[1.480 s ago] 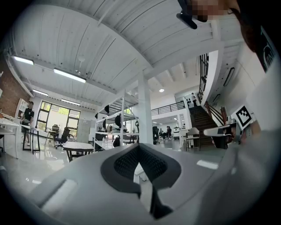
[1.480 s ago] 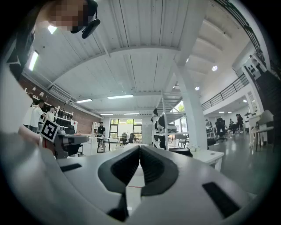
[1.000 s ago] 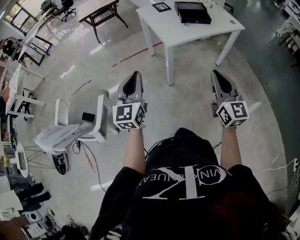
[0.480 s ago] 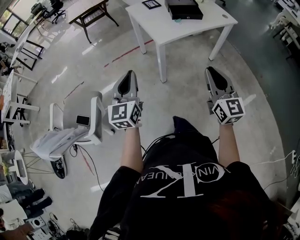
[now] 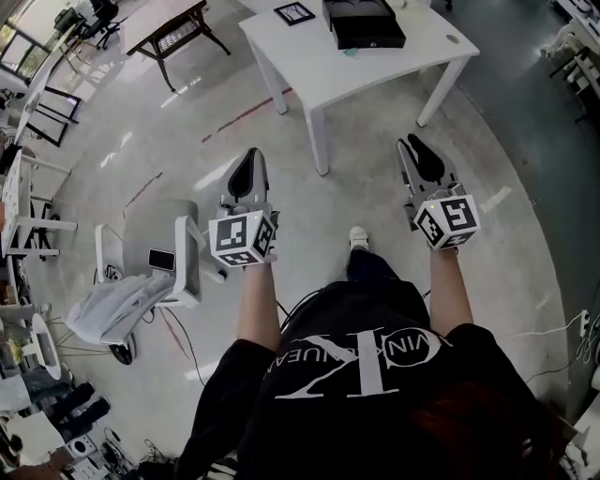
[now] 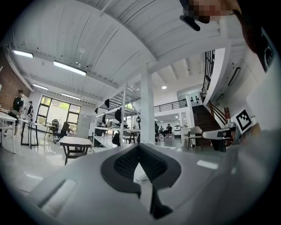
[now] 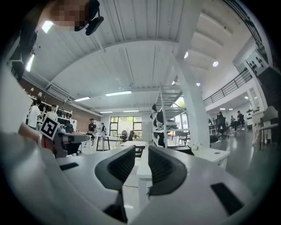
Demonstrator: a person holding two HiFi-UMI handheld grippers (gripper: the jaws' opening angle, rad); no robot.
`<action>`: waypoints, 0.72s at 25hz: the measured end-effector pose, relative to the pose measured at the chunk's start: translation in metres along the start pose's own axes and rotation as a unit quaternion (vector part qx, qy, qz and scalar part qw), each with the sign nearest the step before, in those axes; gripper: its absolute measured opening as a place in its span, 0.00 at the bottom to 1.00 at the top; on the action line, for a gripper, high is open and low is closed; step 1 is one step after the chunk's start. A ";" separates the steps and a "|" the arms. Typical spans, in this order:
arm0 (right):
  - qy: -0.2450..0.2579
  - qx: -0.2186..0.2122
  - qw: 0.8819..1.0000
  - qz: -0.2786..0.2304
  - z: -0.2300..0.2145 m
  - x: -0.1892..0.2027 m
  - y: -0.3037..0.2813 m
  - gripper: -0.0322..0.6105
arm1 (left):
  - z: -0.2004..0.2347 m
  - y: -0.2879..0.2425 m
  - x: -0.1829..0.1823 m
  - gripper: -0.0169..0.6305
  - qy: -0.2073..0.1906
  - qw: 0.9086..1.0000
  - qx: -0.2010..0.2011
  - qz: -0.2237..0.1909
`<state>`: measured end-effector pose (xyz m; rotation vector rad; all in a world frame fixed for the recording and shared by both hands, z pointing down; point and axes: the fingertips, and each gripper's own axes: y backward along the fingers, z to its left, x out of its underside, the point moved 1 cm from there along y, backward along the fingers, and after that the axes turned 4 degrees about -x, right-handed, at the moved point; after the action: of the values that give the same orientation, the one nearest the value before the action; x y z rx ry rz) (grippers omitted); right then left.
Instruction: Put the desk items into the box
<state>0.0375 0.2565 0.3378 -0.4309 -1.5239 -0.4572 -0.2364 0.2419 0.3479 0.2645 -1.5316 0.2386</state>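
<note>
A black box (image 5: 364,23) stands on the white table (image 5: 375,66) at the top of the head view. Beside it lie a framed marker card (image 5: 293,12), a small teal item (image 5: 349,53) and a small disc (image 5: 454,39). My left gripper (image 5: 249,155) is held over the floor short of the table, its jaws shut on nothing (image 6: 139,147). My right gripper (image 5: 404,143) is level with it, to the right of the table's near leg. A narrow gap shows between its pads (image 7: 141,154), and nothing is held. The white table (image 7: 210,154) lies ahead of the right gripper.
A grey chair (image 5: 169,234) with a phone (image 5: 161,260) on its seat and a pale cloth (image 5: 117,307) hung over it stands at the left. A dark wooden table (image 5: 178,23) is at the far left. Cables trail on the floor (image 5: 178,333). The person's shoe (image 5: 358,238) steps forward.
The person has walked toward the white table, which now sits nearer and more centred. Both grippers have stayed raised in front, with their jaws unchanged.
</note>
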 end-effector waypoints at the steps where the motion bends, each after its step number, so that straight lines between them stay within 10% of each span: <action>1: -0.001 -0.002 1.000 0.003 -0.007 0.002 -0.008 0.13 | 0.002 -0.009 0.002 0.04 0.001 1.000 -0.002 0.002; 18: -0.007 -0.044 0.998 0.045 -0.117 0.029 -0.114 0.13 | 0.003 -0.147 0.018 0.04 0.007 0.999 -0.033 0.021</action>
<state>0.0750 0.0973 0.3643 -0.5688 -1.4958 -0.4525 -0.1920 0.1009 0.3626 0.1787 -1.5293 0.2214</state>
